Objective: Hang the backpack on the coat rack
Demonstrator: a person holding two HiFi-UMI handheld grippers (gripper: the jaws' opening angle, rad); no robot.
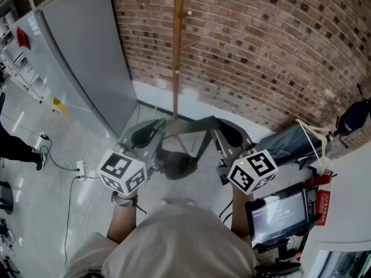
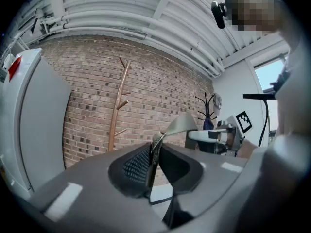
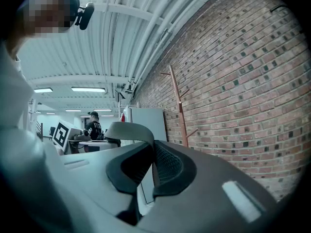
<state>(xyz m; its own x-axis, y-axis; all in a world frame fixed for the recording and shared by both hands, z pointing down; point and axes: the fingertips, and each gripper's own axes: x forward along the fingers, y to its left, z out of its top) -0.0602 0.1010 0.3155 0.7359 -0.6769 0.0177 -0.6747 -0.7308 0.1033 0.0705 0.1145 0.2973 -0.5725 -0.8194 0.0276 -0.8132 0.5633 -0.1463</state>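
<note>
brick wall (image 1: 261,51) at back, wooden coat rack (image 1: 177,51) upright against it. dark backpack (image 1: 177,164) hanging in air near rack, on no peg, slung under grey strap (image 1: 191,126). left gripper (image 2: 154,154) clenched on strap, right gripper (image 3: 151,159) clenched on its other end.

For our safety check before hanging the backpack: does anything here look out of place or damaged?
Nothing looks damaged or spilled. The backpack hangs by its strap, pinched by the left gripper and right gripper, before the upright coat rack. Only a power strip with loose cables lies on the floor.
</note>
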